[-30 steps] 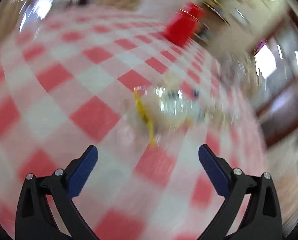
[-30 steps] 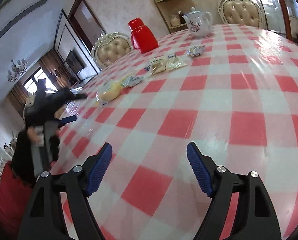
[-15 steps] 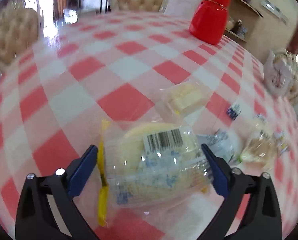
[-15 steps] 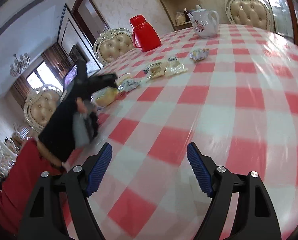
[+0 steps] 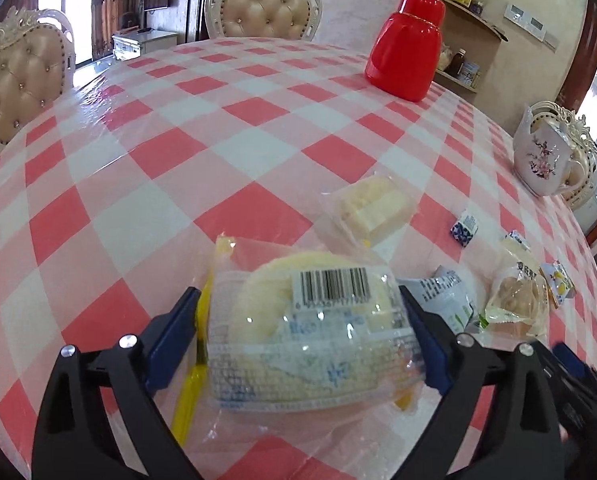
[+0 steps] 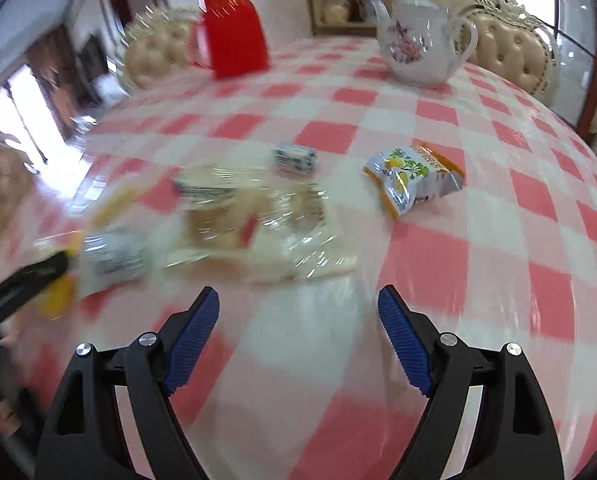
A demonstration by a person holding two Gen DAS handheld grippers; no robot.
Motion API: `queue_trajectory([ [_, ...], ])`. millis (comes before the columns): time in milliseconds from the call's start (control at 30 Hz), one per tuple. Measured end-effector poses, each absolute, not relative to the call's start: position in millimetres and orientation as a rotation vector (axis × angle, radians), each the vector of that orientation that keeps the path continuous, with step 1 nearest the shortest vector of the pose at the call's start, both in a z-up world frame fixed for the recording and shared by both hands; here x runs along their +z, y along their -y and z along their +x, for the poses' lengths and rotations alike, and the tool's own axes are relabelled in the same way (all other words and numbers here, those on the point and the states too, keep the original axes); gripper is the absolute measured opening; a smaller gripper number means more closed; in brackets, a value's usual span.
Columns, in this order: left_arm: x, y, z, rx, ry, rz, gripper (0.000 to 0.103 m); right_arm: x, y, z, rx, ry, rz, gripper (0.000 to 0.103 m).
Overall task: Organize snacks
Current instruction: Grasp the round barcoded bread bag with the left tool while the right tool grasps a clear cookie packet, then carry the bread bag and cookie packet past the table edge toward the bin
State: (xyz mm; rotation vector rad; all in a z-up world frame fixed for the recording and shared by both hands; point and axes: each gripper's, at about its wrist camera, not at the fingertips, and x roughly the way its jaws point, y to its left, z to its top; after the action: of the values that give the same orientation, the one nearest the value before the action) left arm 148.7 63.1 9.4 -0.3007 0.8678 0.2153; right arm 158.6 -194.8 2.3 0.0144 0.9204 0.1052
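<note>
Since a second ago the left gripper (image 5: 300, 332) has come down from bare checked cloth onto the big clear-wrapped cake (image 5: 310, 336), which now lies between its blue pads, and the right gripper (image 6: 298, 332) has swung across the worktop (image 5: 138, 152) from open cloth toward the snack cluster, its view smeared by the sweep. On the left, the jaws stand wide and have just been opening again; both pads sit right at the wrapper's sides, and I cannot tell whether they press it, so I read it as not yet gripped. To do this step well, I would close slowly on the cake's body rather than the loose film or the yellow seal strip (image 5: 194, 364), since crinkly wrap can slip. The small cake pack (image 5: 372, 204) lies just beyond, and the blue-and-white pouch (image 5: 444, 298) just beside the right pad, so keep that pad clear of it. On the right, the jaws are also wide, have just been opening, and hold nothing; the clear packet (image 6: 282, 236) lies just ahead, the orange sachet (image 6: 416, 178) further right. Let that hand settle before choosing one
</note>
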Motion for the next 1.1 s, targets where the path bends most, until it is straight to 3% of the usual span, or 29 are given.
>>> queue_trajectory([
  [233,9,-64,153,0.198,-0.877,-0.3,0.101,-3,180,202,0.09,-0.937,-0.019,0.076],
  [333,9,-63,155,0.199,-0.882,-0.292,0.101,-1,174,202,0.1,-0.924,-0.032,0.063],
  [367,8,-62,155,0.199,-0.887,-0.281,0.101,0,175,199,0.09,-0.917,-0.034,0.049],
  [467,8,-60,156,0.186,-0.902,-0.246,0.101,5,174,179,0.071,-0.891,-0.092,0.045],
  [600,9,-61,156,0.162,-0.891,-0.216,0.081,18,185,138,0.106,-0.854,-0.025,0.043],
  [700,10,-56,156,0.129,-0.888,-0.184,0.072,26,191,104,0.123,-0.817,0.019,0.043],
  [1100,42,-90,140,0.194,-0.758,-0.271,0.07,27,211,30,0.121,-0.769,0.186,0.044],
])
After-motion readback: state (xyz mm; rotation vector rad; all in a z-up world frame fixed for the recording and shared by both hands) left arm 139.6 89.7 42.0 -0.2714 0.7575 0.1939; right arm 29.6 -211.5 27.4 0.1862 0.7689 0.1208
